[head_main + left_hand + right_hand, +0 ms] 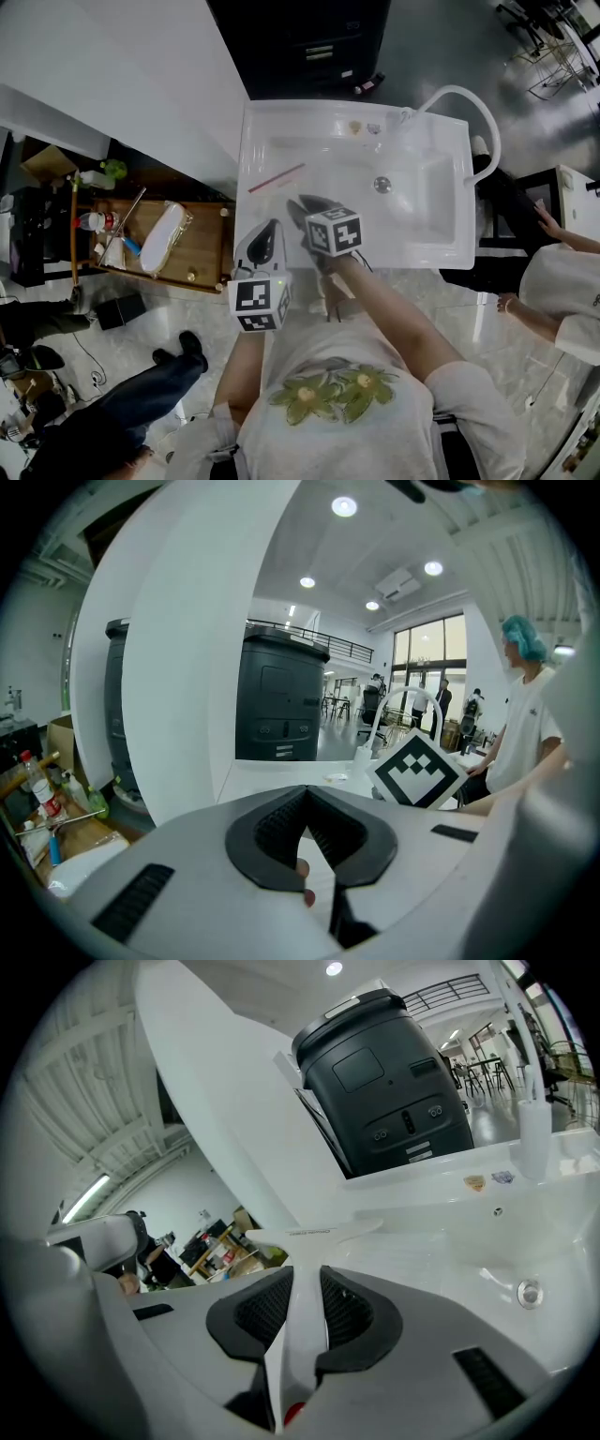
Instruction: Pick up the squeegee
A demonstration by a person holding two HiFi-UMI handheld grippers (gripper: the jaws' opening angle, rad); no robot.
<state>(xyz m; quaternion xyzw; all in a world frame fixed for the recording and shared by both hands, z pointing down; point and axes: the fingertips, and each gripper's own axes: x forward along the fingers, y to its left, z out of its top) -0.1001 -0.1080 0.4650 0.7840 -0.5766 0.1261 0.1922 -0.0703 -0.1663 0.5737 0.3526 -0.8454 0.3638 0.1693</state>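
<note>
While over sink [441,220], right gripper [305,1277]: fingers [354,1314] clamped on white squeegee [309,1232] handle, blade end forward
left gripper [305,794]: fingers [270,834] closed together, empty

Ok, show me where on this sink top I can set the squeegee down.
Bare: the white stretch between the red stick and the back ledge; also the basin right of the drain. Crowded: the back ledge by the tap, with small bits, and the front-left edge, where the left tool and the right tool are.

Left claw [307,795] (tips together) over white sink [272,775]
</note>
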